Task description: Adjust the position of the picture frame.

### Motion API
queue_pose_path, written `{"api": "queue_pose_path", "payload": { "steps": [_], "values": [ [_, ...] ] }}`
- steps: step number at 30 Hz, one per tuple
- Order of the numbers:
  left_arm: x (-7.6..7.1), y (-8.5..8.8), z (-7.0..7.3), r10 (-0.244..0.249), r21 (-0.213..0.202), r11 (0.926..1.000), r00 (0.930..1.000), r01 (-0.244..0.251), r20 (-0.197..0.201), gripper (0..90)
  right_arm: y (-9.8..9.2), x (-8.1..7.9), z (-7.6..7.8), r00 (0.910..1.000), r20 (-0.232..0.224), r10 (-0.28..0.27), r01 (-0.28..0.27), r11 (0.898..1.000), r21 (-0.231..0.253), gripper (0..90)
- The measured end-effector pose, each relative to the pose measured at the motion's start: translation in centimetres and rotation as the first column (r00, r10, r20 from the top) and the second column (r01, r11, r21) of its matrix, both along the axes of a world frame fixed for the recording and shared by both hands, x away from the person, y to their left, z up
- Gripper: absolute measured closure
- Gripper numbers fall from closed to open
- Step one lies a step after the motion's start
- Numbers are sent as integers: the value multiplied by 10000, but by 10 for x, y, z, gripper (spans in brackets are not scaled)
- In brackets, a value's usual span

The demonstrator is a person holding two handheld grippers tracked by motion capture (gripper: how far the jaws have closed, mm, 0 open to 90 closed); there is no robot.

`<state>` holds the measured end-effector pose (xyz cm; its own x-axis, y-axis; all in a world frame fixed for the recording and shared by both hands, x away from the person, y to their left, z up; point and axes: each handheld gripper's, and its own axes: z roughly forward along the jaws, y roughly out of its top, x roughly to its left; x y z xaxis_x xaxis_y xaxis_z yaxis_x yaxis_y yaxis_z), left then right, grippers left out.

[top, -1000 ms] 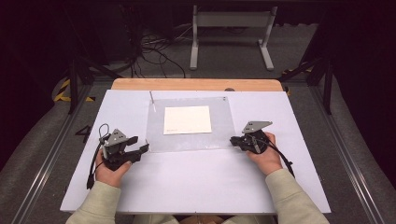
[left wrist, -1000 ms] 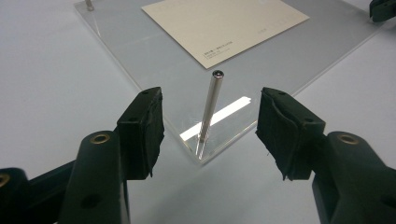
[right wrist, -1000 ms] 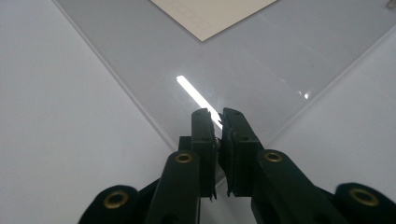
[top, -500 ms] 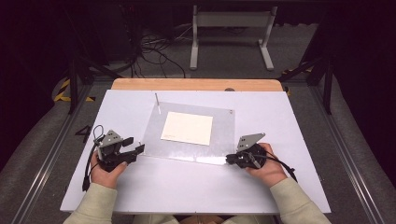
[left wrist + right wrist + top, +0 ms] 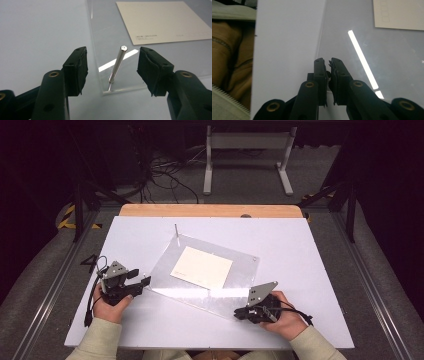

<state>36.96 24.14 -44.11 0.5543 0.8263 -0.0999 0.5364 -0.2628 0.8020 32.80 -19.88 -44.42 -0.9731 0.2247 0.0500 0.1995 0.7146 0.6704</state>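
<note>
Clear sheet (image 5: 210,275) with card (image 5: 202,266) now skewed on table (image 5: 320,250), dragged by right tool (image 5: 241,314) clamped on corner post. Left tool (image 5: 142,281) apart around near-left pin (image 5: 117,65), not gripping. Repositioning underway.

The small print on the card (image 5: 160,21) is too fine to read in the left gripper view, and the card's far edge runs off the top. In the right gripper view the card (image 5: 398,13) is cut by the top and right edges. Whatever the right gripper (image 5: 329,65) pinches between its pads is hidden. The clear sheet (image 5: 367,50) runs out of the picture.
</note>
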Motion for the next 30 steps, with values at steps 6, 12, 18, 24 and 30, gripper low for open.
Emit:
{"api": "queue_pose_path", "payload": {
  "steps": [6,12,18,24,30],
  "values": [
    [2,-1,-1,-56,201,9998,9997,61,-223,654,7,-11,0,9991,-154,396,-395,9992,21,826],
    [1,-9,2,-313,655,9974,9995,315,-49,840,6,-10,-1,9987,-215,460,-458,9989,105,826],
    [15,-21,9,23,813,9967,9999,-32,107,846,8,-11,-2,9985,-282,480,-475,9987,188,826],
    [42,-46,17,135,896,9958,9990,-174,437,844,11,-16,-1,9984,-222,517,-514,9986,155,826],
    [72,-79,33,70,398,9992,9965,-103,829,823,10,-18,-2,9992,-117,376,-374,9992,167,825]
  ]
}}
